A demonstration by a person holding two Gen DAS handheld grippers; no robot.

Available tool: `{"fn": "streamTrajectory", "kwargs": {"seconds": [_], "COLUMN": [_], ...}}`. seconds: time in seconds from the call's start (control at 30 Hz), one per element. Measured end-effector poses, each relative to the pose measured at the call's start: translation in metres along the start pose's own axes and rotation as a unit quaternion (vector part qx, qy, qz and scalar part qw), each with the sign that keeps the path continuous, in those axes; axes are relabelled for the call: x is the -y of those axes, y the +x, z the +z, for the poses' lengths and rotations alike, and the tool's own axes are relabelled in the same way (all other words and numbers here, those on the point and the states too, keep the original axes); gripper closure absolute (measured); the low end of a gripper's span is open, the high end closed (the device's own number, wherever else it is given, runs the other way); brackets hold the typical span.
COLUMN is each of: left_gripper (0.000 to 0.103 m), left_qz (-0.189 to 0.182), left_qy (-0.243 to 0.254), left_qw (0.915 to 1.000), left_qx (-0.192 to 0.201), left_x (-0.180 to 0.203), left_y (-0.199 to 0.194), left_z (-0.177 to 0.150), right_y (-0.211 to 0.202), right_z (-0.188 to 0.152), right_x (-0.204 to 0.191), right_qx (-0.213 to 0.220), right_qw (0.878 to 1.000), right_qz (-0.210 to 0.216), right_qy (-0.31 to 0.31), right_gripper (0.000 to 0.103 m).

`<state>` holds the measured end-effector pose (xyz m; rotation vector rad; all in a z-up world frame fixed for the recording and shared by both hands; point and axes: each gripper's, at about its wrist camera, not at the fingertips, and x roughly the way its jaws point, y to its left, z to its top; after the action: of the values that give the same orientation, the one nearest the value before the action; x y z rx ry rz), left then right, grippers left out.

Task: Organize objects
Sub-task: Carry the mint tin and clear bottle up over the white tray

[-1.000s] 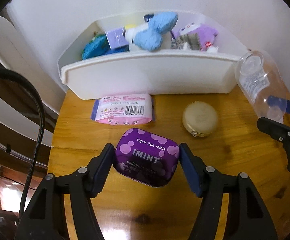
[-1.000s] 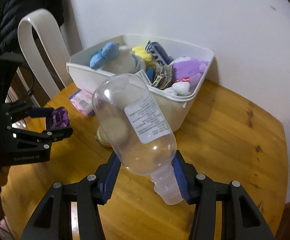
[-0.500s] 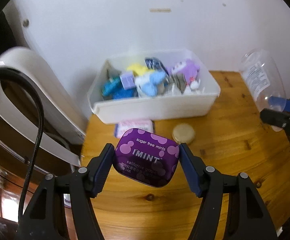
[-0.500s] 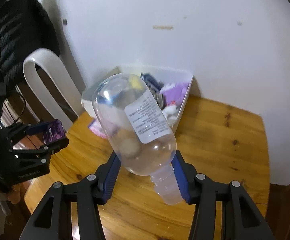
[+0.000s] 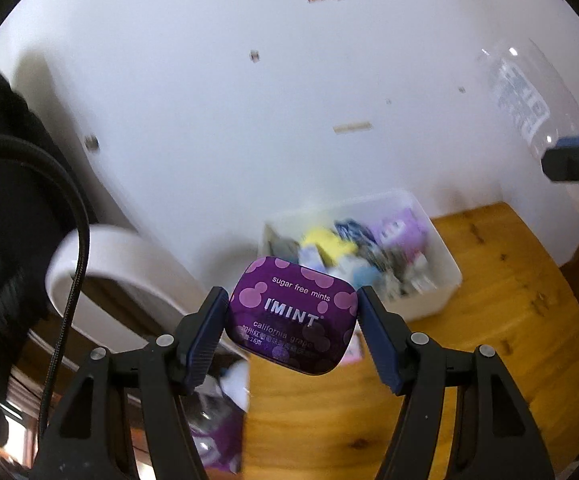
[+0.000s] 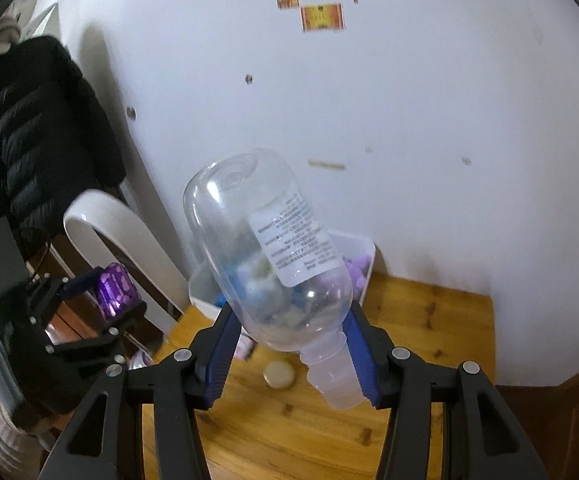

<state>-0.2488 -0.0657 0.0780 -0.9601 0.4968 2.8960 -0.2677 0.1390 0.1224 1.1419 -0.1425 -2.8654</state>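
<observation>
Both claws are loaded and up in the air right now, so I'd call this the carry step, somewhere between pickup and drop-off. The left gripper (image 5: 291, 330) is clamped on the purple mint tin (image 5: 293, 318), pads pressed against its two short sides with the lid facing the camera, and the right gripper (image 6: 289, 350) is squeezing the clear bottle (image 6: 267, 256) near its shoulder, cap end pointing back toward the claw and the base sticking out ahead and to the left. The white bin (image 5: 429, 300) sits well below and ahead of the left claw, just right of the tin, already stuffed with plush toys and small packets. My guess is that the next move is lowering both claws over the bin and finding a gap, which looks tight since it's pretty full; the bottle is bulky and might need to lie on top. Still out on the wooden table (image 6: 429, 320) is a small round tin (image 6: 279, 374), below the right claw's tips. Hard to read: the bin contents are blurred in the left view, the bottle covers most of the bin in the right view, and a pink packet just behind the mint tin is mostly hidden, so I can't say what it is.
</observation>
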Motion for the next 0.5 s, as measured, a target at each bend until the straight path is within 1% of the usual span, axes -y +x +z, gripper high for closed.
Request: {"fn": "streamTrajectory", "kwargs": {"seconds": [0.1,0.23,0.33,0.37,0.47,0.5], "left_gripper": [0.034,0.034,0.034,0.034,0.034,0.034], "left_qz": [0.023,0.044,0.054,0.057,0.062,0.062], "left_qy": [0.015,0.020,0.020,0.019,0.014,0.011], "left_qw": [0.9995,0.9986,0.9981,0.9981,0.9979,0.9980], "left_qx": [0.016,0.022,0.019,0.016,0.001,-0.007], "left_x": [-0.007,-0.016,-0.019,-0.019,-0.017,-0.015], "left_y": [0.001,0.018,0.041,0.052,0.085,0.100], "left_z": [0.024,0.054,0.073,0.079,0.089,0.091], "right_y": [0.002,0.019,0.041,0.054,0.086,0.105], "right_z": [0.029,0.059,0.070,0.074,0.071,0.069], "right_x": [-0.006,-0.012,-0.013,-0.011,-0.003,0.003], "right_qx": [0.000,-0.003,-0.013,-0.021,-0.045,-0.059], "right_qw": [1.000,1.000,0.999,0.999,0.997,0.996], "right_qz": [0.004,-0.007,-0.016,-0.018,-0.019,-0.020], "right_qy": [0.012,0.023,0.032,0.040,0.055,0.064], "right_gripper": [0.050,0.050,0.050,0.050,0.050,0.050]}}
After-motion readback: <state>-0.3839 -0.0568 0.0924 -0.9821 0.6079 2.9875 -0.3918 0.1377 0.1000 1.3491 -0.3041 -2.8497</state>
